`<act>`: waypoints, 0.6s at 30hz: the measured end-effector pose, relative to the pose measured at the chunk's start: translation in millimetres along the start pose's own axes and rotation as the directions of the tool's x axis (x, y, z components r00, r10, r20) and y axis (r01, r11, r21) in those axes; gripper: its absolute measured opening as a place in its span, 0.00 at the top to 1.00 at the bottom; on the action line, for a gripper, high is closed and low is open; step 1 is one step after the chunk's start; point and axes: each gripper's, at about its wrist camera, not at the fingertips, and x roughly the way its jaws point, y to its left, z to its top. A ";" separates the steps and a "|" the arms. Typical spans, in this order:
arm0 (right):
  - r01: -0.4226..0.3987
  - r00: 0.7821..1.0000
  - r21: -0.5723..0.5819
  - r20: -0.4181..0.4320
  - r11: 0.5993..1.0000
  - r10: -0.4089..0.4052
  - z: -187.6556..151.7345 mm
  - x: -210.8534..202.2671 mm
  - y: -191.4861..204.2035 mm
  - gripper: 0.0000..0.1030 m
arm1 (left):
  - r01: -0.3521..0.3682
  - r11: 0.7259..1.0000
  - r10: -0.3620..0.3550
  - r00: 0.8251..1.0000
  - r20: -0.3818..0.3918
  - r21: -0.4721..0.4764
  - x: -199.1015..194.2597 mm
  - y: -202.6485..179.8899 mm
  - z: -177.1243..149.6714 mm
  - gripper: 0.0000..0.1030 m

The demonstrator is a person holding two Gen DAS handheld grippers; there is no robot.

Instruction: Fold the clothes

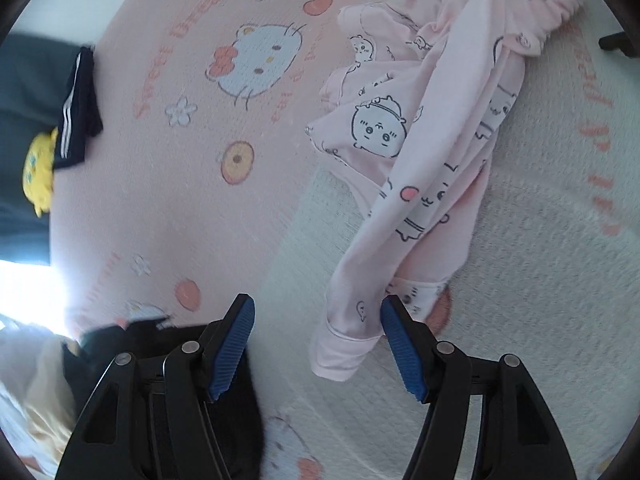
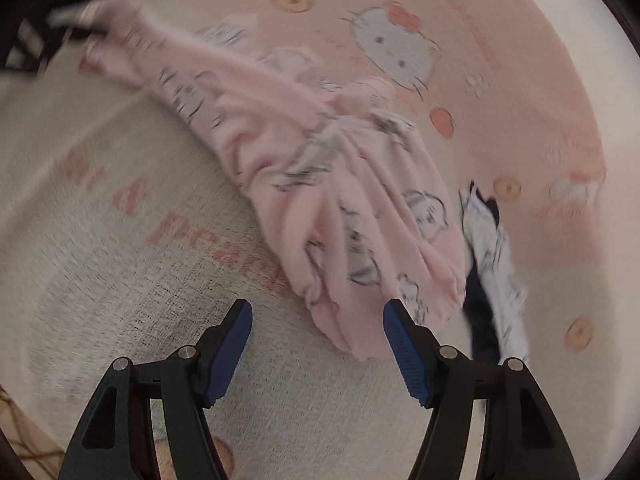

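The pink-and-cream woven blanket with a cartoon cat print [image 1: 192,184] carries everything; whether it covers a bed or the floor, I cannot tell. On it lies the pale pink pyjama garment printed with small cartoon animals [image 1: 420,168], crumpled and twisted into a long rope, not yet spread flat. No fold is made in it; I judge the task on this piece to be at its start: spreading, smoothing and all folds remain.

My left gripper [image 1: 318,344] has its jaws standing wide and empty, with one cuffed end of the garment lying just ahead between the blue pads. My right gripper [image 2: 318,344] has its jaws equally wide and empty, near the gathered end [image 2: 360,280] of the same garment.

A dark navy garment with white stripes [image 1: 78,108] and a yellow soft item [image 1: 40,172] lie at the blanket's edge, well apart.

Readable writing: the blanket reads "Sweet Dream" [image 1: 180,40] in pink letters. Other words are too blurred to read.
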 end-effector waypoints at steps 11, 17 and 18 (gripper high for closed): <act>0.101 0.995 -0.119 -0.015 0.988 -0.103 -0.9 7.8 21.5 0.81 | 0.048 0.981 -0.054 0.998 -0.029 -0.188 3.2 11.4 9.0 0.76; 0.192 0.981 -0.038 0.012 0.981 -0.191 -0.5 -2.7 5.8 0.97 | -0.002 0.952 -0.018 0.998 -0.061 -0.305 -6.2 17.7 9.8 0.85; 0.190 0.982 0.013 0.015 0.982 -0.190 -0.6 -5.4 -6.0 0.97 | -0.014 0.942 -0.011 0.997 -0.072 -0.336 -9.4 22.0 7.0 0.86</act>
